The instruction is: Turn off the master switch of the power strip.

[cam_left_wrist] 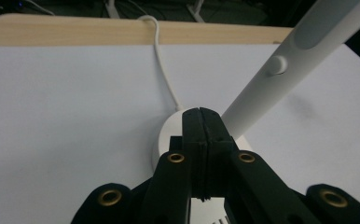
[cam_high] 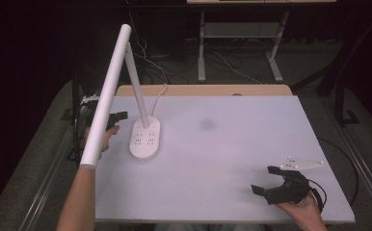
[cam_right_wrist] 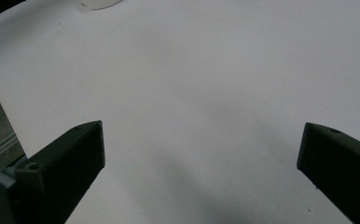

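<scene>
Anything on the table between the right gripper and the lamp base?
No. In the high view, the stretch from the right gripper to the lamp base is bare white table, apart from a faint smudge farther back.

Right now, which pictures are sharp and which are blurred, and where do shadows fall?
High view: sharp, with a faint dark smudge on the white table top. Left gripper view: shut left gripper sharp, lamp arm soft. Right gripper view: right gripper open, its soft shadow on the table.
</scene>
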Available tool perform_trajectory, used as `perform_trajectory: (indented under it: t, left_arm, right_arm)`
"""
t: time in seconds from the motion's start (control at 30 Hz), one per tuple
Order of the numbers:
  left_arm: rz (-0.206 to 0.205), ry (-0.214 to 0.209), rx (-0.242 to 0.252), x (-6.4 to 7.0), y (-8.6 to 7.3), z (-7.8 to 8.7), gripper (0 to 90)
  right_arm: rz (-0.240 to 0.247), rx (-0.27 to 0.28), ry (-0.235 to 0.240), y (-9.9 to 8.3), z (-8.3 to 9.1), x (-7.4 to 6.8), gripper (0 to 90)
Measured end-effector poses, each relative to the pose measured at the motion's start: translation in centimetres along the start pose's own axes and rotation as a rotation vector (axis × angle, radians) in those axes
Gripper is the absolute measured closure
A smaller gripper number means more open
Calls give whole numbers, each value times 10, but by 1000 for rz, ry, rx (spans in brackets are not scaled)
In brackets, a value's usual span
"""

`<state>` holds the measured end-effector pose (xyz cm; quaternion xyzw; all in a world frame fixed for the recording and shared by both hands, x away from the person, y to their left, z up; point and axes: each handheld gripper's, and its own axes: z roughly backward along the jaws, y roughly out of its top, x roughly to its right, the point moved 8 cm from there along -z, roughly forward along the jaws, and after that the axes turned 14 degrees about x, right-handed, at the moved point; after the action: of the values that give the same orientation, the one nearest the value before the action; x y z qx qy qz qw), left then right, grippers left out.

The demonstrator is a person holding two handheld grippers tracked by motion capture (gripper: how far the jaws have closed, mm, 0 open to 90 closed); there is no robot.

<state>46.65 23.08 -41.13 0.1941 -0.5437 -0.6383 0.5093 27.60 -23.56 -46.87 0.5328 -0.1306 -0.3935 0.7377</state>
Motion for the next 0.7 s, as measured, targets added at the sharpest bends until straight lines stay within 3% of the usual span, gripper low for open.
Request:
perform_trajectory:
  t: [0.27,0.47,0.6,0.7]
  left_arm:
    - [-10,-21,21,7,-4,22,813]
    - [-12,-49,42,16,-4,37,595]
    - [-5,-57,21,22,-10,46,395]
    - [-11,-90,11,28,-14,51,251]
  right_arm:
    - [5,0,5,0,0,-1,1]
    - [3,3,6,1,0,-2,1]
    - [-2,2,6,1,0,-2,1]
    - [0,1,7,1,0,-3,1]
